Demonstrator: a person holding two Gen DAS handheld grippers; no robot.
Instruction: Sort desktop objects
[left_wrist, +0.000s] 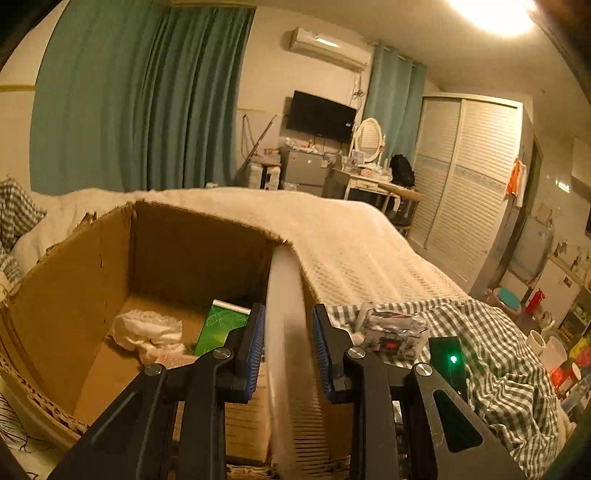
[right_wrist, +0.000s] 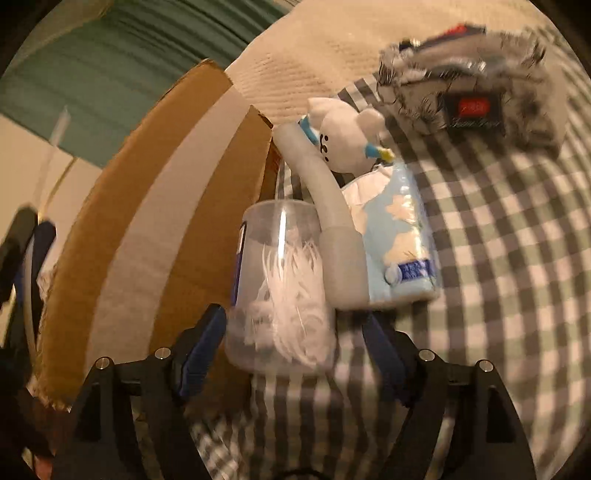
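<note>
Plainly, one cardboard box (left_wrist: 110, 266) sits on the bed, holding one white cloth (left_wrist: 147, 332) and one green packet (left_wrist: 221, 325). Beside it on the checked blanket (right_wrist: 480, 258) lie one tissue pack (right_wrist: 399, 236), one plush toy (right_wrist: 343, 136) and one clear jar (right_wrist: 280, 288). Left gripper (left_wrist: 288, 332) clamps one white comb (left_wrist: 286, 314) above the box's near edge. Right gripper (right_wrist: 295, 339) stands apart around the jar, pads apparently clear of it.

Bed (left_wrist: 351, 236): checked cloth (right_wrist: 498, 277), cardboard box (left_wrist: 74, 295).

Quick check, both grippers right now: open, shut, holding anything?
Left gripper: shut on the white comb.
Right gripper: open, holding nothing; the clear jar sits between its fingers.
</note>
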